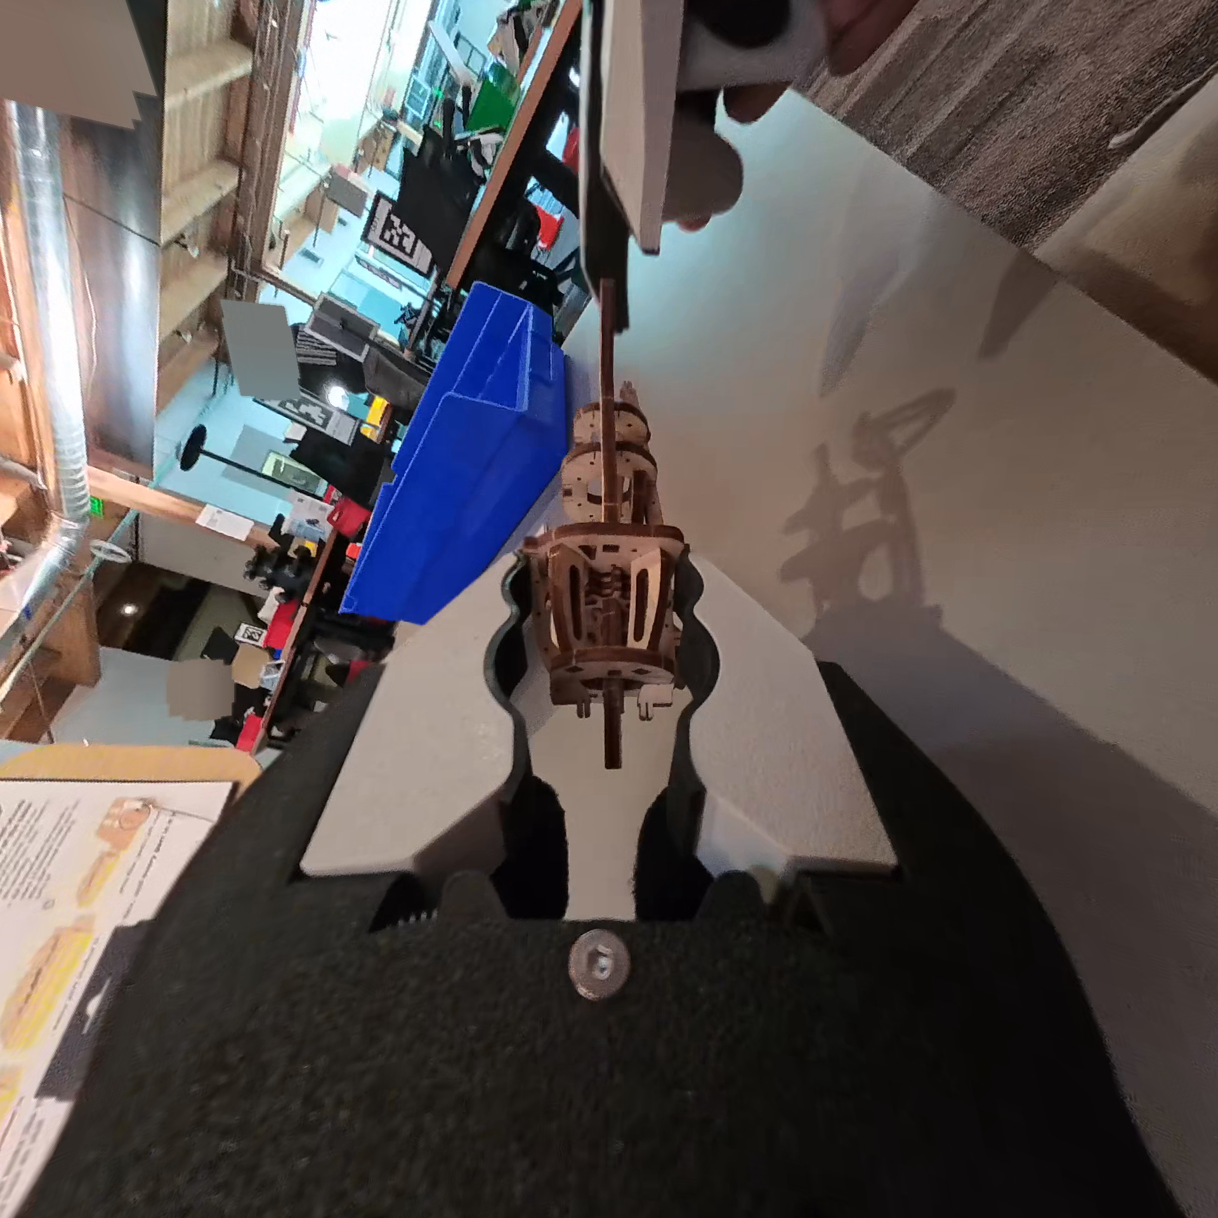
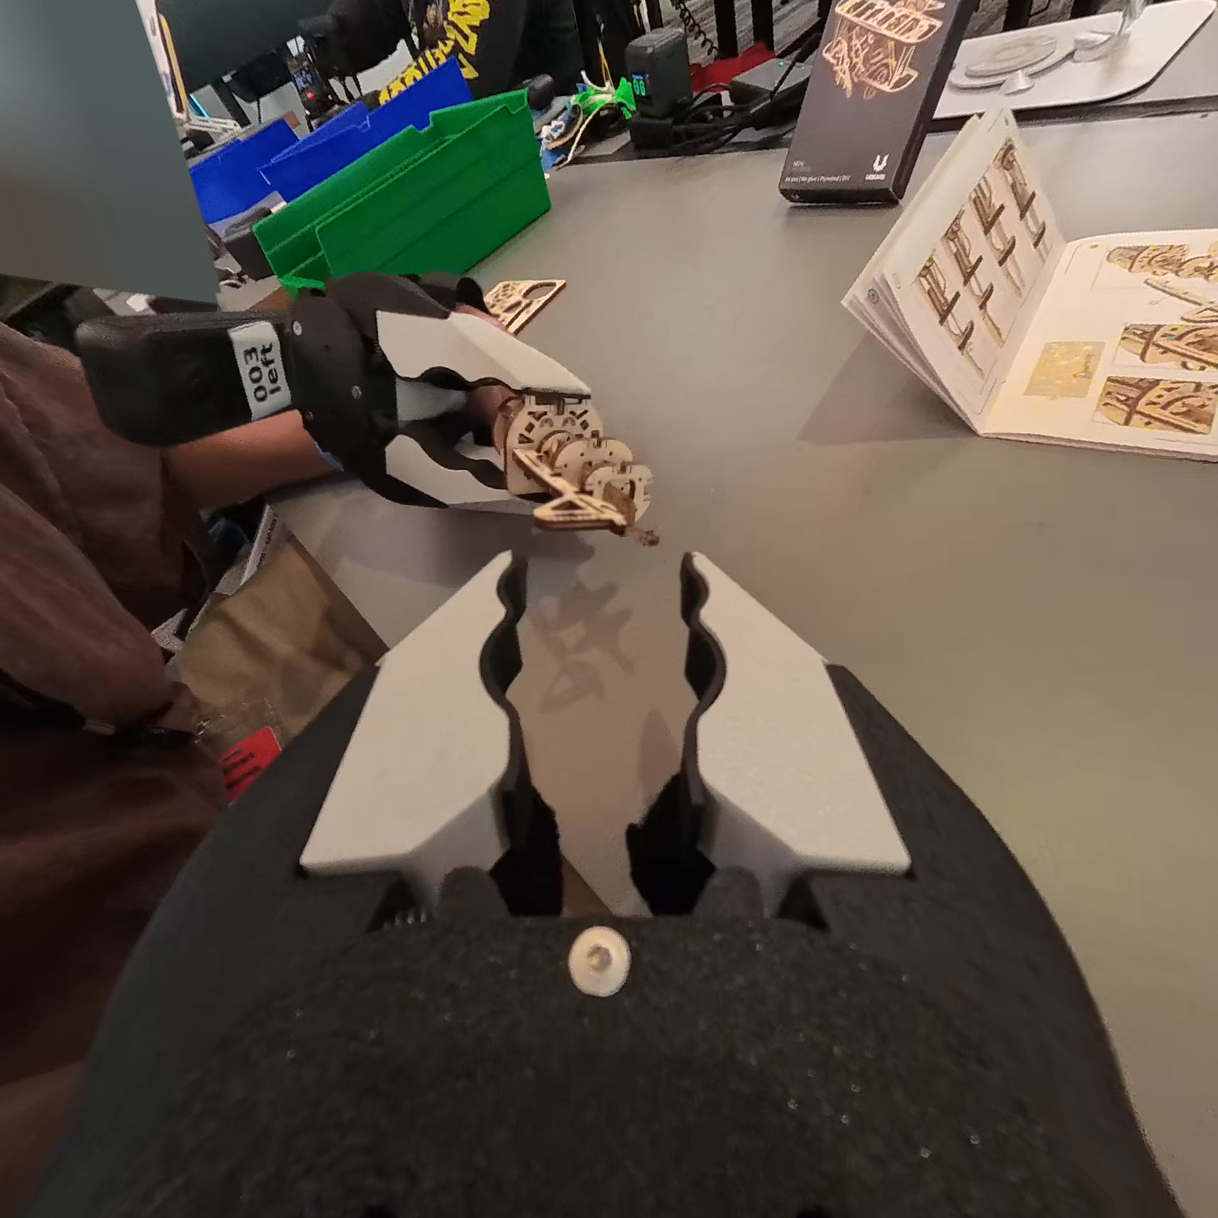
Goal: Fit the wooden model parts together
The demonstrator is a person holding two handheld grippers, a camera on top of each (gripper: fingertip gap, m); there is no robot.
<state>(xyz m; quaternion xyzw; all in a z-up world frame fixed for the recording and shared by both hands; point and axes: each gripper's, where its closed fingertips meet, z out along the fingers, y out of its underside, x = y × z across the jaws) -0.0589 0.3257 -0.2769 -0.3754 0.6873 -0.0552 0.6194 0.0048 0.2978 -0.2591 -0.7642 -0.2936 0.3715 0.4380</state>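
My left gripper (image 1: 606, 573) is shut on a wooden model (image 1: 609, 613), a round cage-like body with disc parts beyond it. A thin wooden rod (image 1: 608, 408) runs through the model's centre and sticks out both ends. In the right wrist view the left gripper (image 2: 527, 448) holds the model (image 2: 567, 455) above the grey table (image 2: 857, 593), rod tip (image 2: 642, 537) pointing at me. My right gripper (image 2: 600, 567) is open and empty, its fingertips just short of the rod tip. It shows edge-on in the left wrist view (image 1: 616, 290), at the rod's far end.
An open instruction booklet (image 2: 1028, 316) lies at the right, with a black kit box (image 2: 863, 99) behind it. A green bin (image 2: 408, 191) and blue bins (image 2: 329, 145) stand at the back left, and a flat wooden sheet piece (image 2: 524, 300) lies near them. A person's brown sleeve (image 2: 79, 527) is at the left.
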